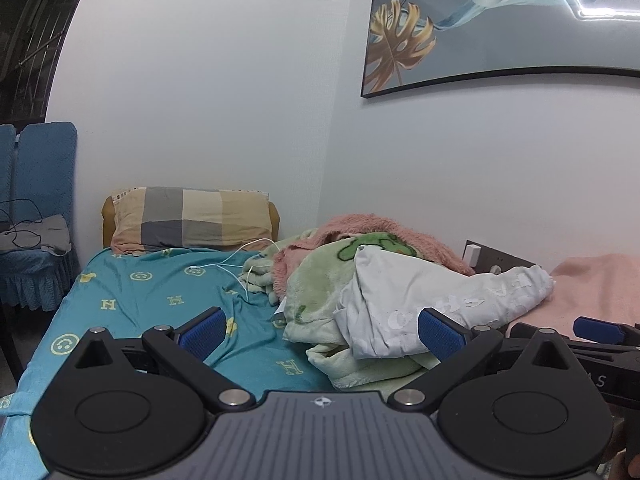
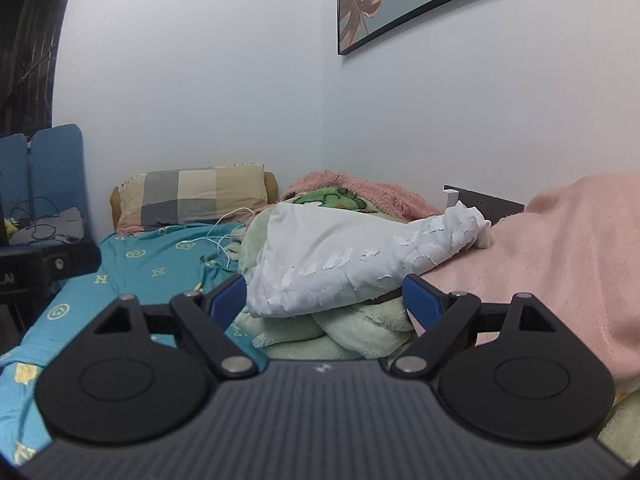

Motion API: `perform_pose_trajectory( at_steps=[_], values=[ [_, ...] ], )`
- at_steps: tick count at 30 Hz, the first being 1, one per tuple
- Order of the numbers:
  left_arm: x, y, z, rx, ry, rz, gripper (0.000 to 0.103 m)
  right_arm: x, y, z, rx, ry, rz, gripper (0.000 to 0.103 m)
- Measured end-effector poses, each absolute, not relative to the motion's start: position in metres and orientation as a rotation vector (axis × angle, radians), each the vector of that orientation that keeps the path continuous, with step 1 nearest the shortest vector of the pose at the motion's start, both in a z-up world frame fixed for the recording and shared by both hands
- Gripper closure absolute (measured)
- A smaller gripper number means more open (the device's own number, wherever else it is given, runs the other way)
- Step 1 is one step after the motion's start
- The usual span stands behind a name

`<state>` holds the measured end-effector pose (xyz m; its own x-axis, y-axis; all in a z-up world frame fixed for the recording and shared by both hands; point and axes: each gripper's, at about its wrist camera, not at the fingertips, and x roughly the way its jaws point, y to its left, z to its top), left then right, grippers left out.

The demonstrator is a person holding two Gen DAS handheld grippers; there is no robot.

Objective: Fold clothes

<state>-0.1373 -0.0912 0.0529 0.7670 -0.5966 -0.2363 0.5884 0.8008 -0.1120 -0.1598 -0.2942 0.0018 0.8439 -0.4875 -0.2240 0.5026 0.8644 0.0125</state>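
The white shirt lies crumpled on the green blanket on the bed. Both the left tongs and right tongs are wide apart and empty, likely ready to grab it.

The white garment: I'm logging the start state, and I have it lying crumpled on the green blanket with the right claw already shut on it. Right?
Not quite. The white garment does lie crumpled on the green blanket, but the right claw is open and holds nothing; its jaws stand wide apart, short of the cloth. The right wrist view shows this.
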Motion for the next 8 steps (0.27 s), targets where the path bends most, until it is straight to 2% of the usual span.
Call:
perform_pose_trajectory(
  at_steps=[8],
  values=[
    [-0.1451,-0.0880,0.0459,-0.013,0.268,-0.643,0.000,-0.1671,-0.2907,0.0009,0.081,0.192,-0.551,0.016]
  ],
)
